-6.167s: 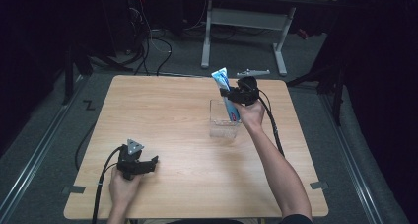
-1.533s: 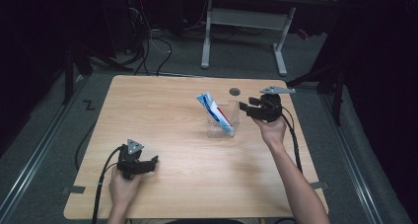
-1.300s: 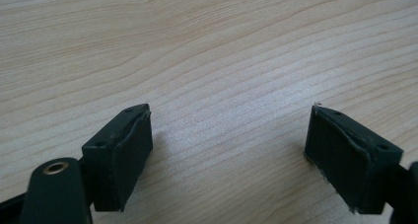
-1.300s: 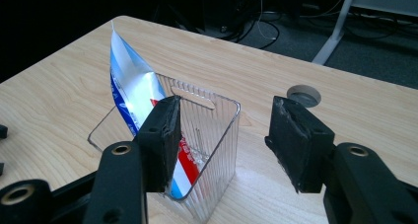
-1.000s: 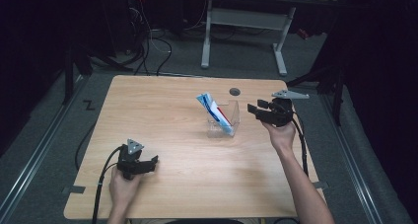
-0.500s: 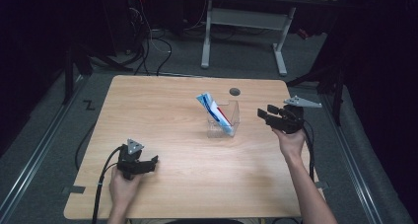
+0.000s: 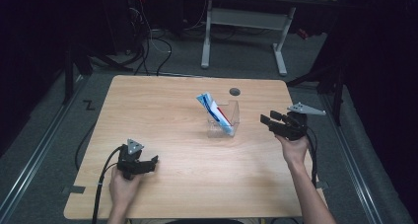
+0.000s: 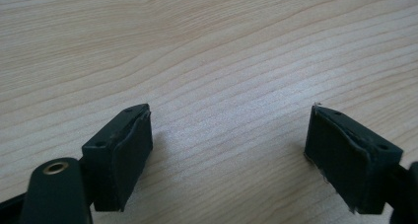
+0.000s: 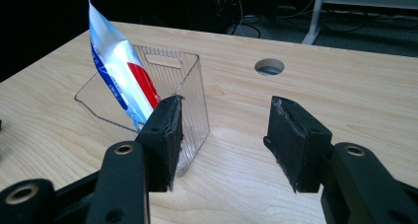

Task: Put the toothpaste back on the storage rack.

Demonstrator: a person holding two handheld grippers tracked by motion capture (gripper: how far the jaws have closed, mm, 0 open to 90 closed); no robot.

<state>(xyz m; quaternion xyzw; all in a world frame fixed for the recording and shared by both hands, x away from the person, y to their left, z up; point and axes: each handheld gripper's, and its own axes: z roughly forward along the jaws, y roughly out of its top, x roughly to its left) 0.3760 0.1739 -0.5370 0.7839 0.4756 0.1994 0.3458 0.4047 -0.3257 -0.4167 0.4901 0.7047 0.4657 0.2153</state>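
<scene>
The pouch (image 7: pixel 215 110) stands tilted in the clear bin (image 7: pixel 231 119) mid-desk, just left of the right gripper (image 7: pixel 266 120) and apart from its jaws; in the right gripper view the pouch (image 9: pixel 121 81) shows just past the left jaw. A round hole (image 7: pixel 234 92) lies in the desk (image 7: pixel 162 110) behind the bin. Both grippers' jaws are released and hold nothing, the left gripper (image 7: pixel 153 161) resting near the desk's front edge

Left gripper (image 7: pixel 148 161): black body, grey three-cornered plate on top, black cable, brass-ringed hole by one jaw. Right gripper (image 7: pixel 264 120): black, same grey plate, black cable, worn pads (image 9: pixel 170 130). Forearms bare, no sleeves.
</scene>
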